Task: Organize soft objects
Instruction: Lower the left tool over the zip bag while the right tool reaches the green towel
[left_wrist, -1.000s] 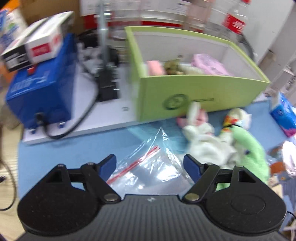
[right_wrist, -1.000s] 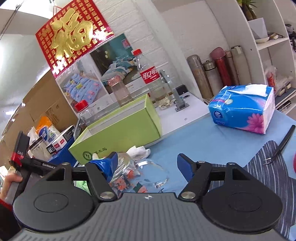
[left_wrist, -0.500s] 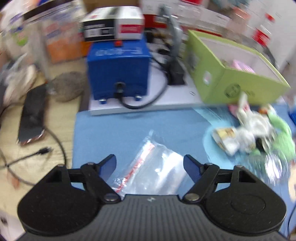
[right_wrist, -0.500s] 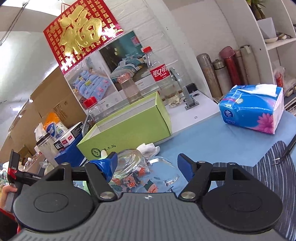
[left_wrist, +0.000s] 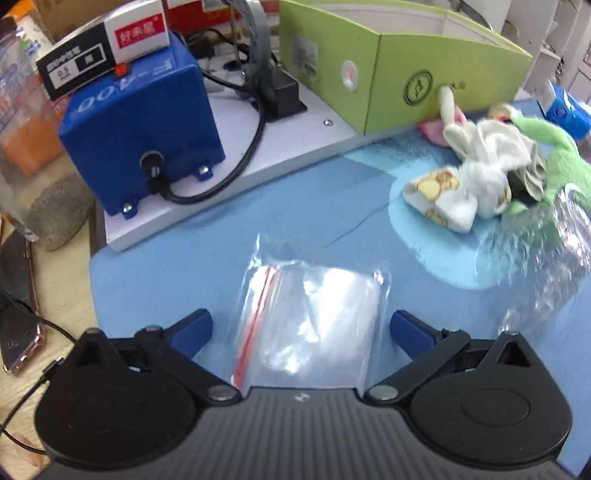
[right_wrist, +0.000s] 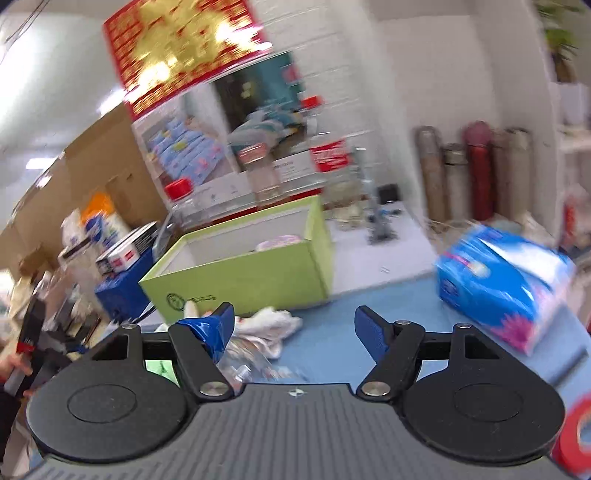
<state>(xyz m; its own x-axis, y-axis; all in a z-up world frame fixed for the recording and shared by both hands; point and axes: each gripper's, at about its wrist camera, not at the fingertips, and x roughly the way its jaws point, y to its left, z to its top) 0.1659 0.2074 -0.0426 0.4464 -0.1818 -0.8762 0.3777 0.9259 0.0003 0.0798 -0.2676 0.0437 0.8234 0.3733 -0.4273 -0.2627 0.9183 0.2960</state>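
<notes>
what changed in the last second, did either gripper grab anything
No grab: the left gripper and right gripper both stayed open. The left view swung left and closed in on the zip bag, now between its fingers. The right view lifted and blurred. The soft toy pile still lies by the green box.

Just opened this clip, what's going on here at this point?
A person holds a two-finger tool in each hand at a cluttered blue mat. The left tool is open over a clear zip bag with a red strip. The right tool is open too, gripping nothing, with a pile of small cloths and plush toys lying ahead of it. That pile sits in front of the green box, which already holds something pink.
</notes>
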